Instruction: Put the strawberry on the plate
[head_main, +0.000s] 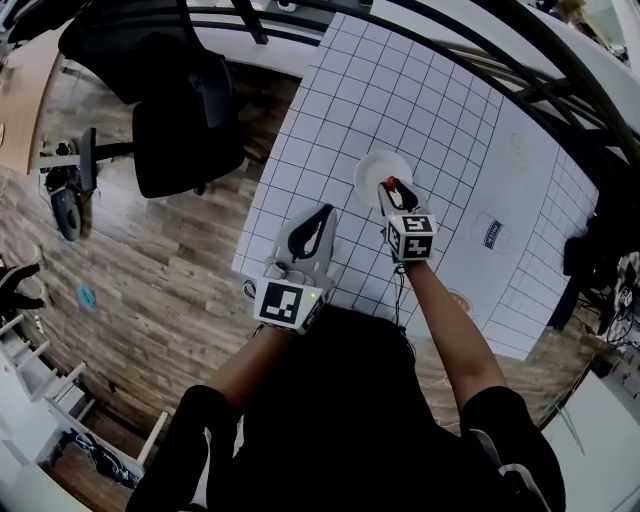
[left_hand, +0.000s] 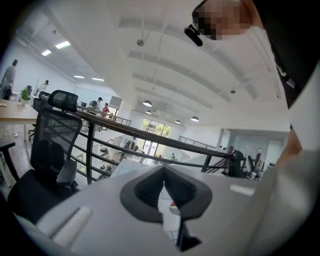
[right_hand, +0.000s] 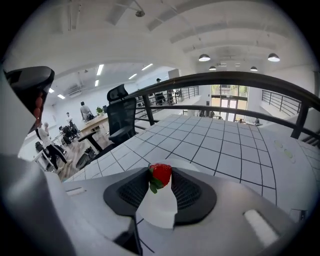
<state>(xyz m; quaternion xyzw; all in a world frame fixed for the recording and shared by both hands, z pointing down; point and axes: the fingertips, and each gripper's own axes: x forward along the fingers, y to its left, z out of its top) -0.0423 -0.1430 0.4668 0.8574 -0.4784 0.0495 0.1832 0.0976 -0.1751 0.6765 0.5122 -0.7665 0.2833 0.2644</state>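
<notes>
**A:** Head view: where's the strawberry (head_main: 389, 184)?

**B:** Pinched in the right gripper (head_main: 392, 192), over the near rim of the plate (head_main: 375, 163). The left gripper (head_main: 322, 213) hangs beside it above the table (head_main: 330, 110).

**A:** Left gripper view?

**B:** Its tips meet on nothing.

**A:** Right gripper view?

**B:** The strawberry (right_hand: 161, 174) is clamped, with the plate below. I'd say the carry is nearly done. Next it needs lowering, then spreading the jaws.

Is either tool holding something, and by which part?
The right gripper pinches the strawberry by its sides between its jaw tips; the left gripper holds nothing.
</notes>
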